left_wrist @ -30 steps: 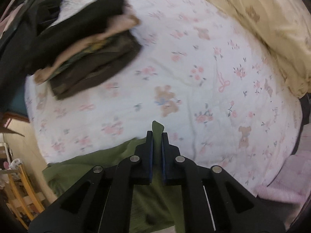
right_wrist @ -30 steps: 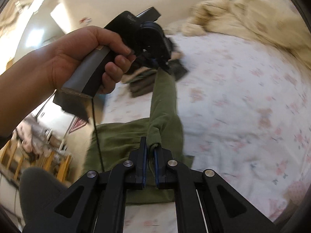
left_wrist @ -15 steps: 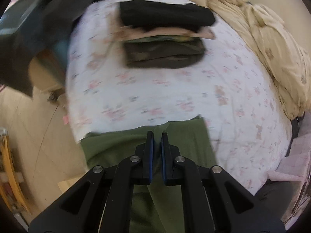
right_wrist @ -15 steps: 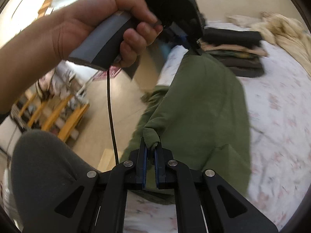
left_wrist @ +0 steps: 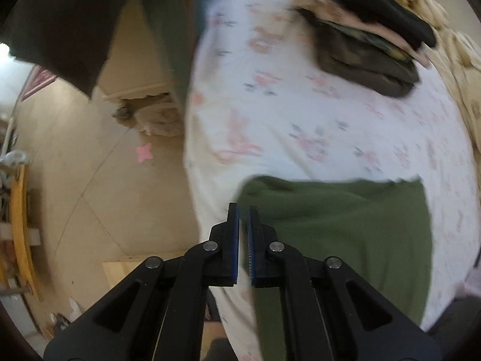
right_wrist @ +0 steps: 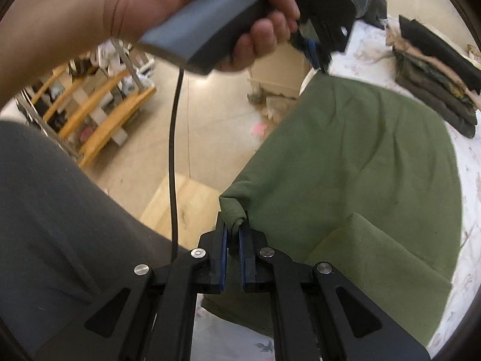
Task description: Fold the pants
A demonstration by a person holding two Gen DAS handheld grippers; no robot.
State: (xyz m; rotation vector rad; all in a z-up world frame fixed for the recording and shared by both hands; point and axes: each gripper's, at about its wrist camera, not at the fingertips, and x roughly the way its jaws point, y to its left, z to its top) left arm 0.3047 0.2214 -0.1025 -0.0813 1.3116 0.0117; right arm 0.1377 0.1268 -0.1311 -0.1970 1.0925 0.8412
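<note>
Because the green pants [right_wrist: 360, 162] are a soft, thick knit cloth, I judge they will sag and slide under their own weight, not keep any shape, so they must be held at firm edges. They lie half folded on the bed [left_wrist: 300, 114], near its edge, with one layer doubled over at the near side. My right hand-held gripper [right_wrist: 234, 231] is closed tight on a ribbed hem corner, which bunches up between the pads; this rib is thicker and gives a good hold. My left hand-held gripper [left_wrist: 243, 210] has its jaws almost together; in the right wrist view it seems to pinch the far corner of the same edge, but in its own view I cannot see cloth between the pads. The person's hand [right_wrist: 180, 9] carries it. A pile of folded clothes [left_wrist: 369, 39] lies further up the bed, well apart. I think the cloth is light, not fragile, and not slippery.
</note>
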